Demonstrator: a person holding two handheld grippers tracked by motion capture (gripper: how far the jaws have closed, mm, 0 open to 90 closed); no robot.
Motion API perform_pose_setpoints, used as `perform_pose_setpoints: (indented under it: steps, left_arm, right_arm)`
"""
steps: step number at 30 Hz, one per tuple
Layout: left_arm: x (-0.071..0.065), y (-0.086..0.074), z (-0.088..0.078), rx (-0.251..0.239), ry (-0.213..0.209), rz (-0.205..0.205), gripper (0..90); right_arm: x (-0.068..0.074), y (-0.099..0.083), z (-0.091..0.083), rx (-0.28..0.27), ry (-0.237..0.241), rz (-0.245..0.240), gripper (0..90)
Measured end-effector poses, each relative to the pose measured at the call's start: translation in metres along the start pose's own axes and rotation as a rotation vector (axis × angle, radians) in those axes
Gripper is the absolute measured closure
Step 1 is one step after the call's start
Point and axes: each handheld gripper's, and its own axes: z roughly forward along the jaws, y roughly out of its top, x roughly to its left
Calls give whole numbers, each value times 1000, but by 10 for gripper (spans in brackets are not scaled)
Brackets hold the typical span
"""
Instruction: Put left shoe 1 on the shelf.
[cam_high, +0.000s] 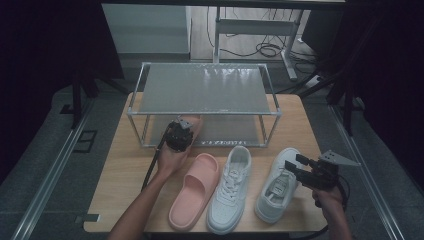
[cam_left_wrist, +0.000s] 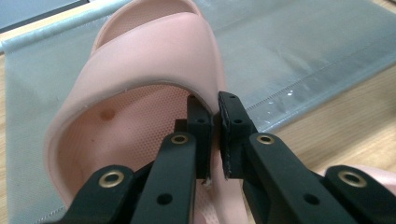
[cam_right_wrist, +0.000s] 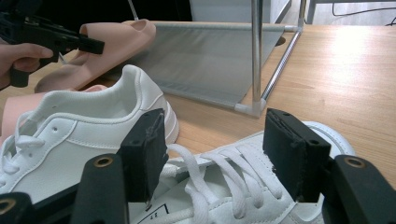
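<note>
Left gripper (cam_left_wrist: 212, 135) fingers clamp one pink rubber slide (cam_left_wrist: 140, 93) at the metal-framed rack's lower shelf (cam_high: 225, 131); its mate (cam_high: 194, 191), both white lace-up sneakers (cam_high: 230, 190) remain on desk; right gripper (cam_right_wrist: 219, 154) fingers wide.

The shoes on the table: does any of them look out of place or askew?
One does. A pink slipper lies beside two white sneakers in a row, but its twin, the held slipper, is lifted and tilted, toe toward the rack's lower shelf, pinched at its strap by the left tongs. Nothing looks damaged.

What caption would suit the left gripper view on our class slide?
Left hand-held gripper clamps the side strap of a pink slide sandal above the rack's grey lower shelf.
</note>
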Motion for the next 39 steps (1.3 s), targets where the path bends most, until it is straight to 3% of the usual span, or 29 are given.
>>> perform_pose_setpoints:
  steps: [5, 11, 16, 20, 27, 31, 34, 39]
  left_arm:
    - [1, 0, 10, 7, 15, -21, 847]
    - [2, -2, 18, 38, 29, -4, 836]
    - [0, -3, 13, 47, 48, 2, 689]
    - [-2, -4, 2, 44, 25, -3, 583]
    - [-3, -8, -21, 35, -49, 0, 524]
    - [-4, -14, -34, 23, -82, 3, 549]
    - [-5, -19, -44, 8, -102, 10, 654]
    - [-6, -29, -57, -5, -101, 25, 797]
  right_arm:
    - [0, 0, 1, 4, 0, -1, 399]
    - [0, 0, 1, 3, 2, -3, 399]
    - [0, 0, 0, 2, 1, 1, 399]
    - [0, 0, -1, 2, 1, -1, 399]
    - [1, 0, 0, 3, 3, -3, 399]
    - [0, 0, -1, 0, 1, -2, 399]
    - [0, 1, -2, -2, 1, 1, 399]
    - [0, 1, -2, -3, 0, -2, 399]
